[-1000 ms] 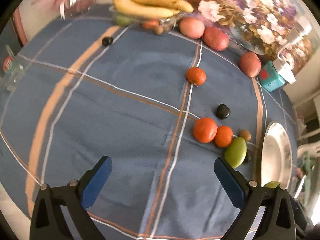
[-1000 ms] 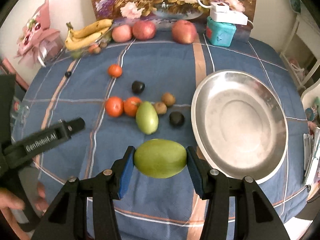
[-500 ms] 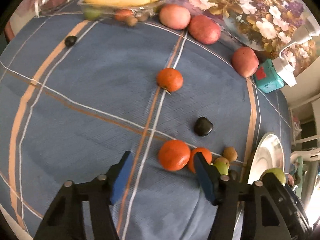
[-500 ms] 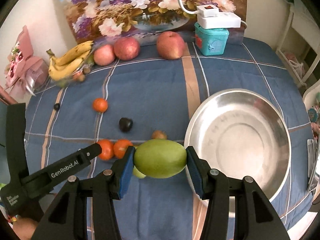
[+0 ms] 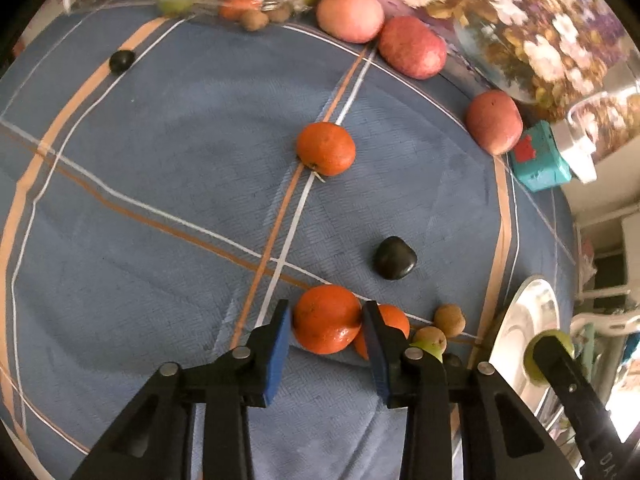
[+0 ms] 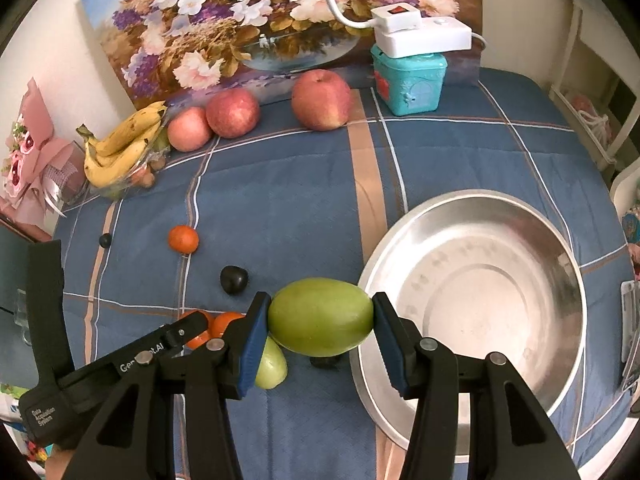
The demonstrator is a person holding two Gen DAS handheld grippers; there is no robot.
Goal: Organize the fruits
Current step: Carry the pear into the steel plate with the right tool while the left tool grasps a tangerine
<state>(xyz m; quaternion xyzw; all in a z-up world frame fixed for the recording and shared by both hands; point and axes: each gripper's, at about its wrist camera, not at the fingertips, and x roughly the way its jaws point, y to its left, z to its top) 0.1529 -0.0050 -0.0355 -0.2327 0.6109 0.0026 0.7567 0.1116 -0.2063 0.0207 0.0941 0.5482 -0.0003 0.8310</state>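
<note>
Orange fills the gap between the jaws in the left wrist view: the left gripper (image 5: 325, 330) has just been closing, and its blue pads now flank the nearest tangerine (image 5: 326, 318) on the blue checked tablecloth (image 5: 160, 184). The right-hand pad looks to be touching the skin; on the other side a sliver of cloth may still show, so I would call this a grip almost made rather than firm. A second tangerine (image 5: 390, 326) sits touching the first, just behind the right-hand pad, which leaves little room there. A third tangerine (image 5: 325, 148) lies well apart up the stripe, with a dark fruit (image 5: 395, 258) between. At the far right edge, the rim of the steel bowl (image 5: 520, 332) shows

From the right wrist view, the right gripper (image 6: 320, 318) is clamped on a green mango (image 6: 320, 316), held clear of the cloth, its long axis running straight across from pad to pad. The steel bowl (image 6: 472, 292) lies just beside the mango on the right, its rim touching nothing. That is the relation that matters: the mango hangs short of the rim, so the right hand, clearly the nearer to the bowl, likely needs to carry sideways over the basin before letting go. A second green mango (image 6: 272, 364) rests on the cloth below the held one
</note>
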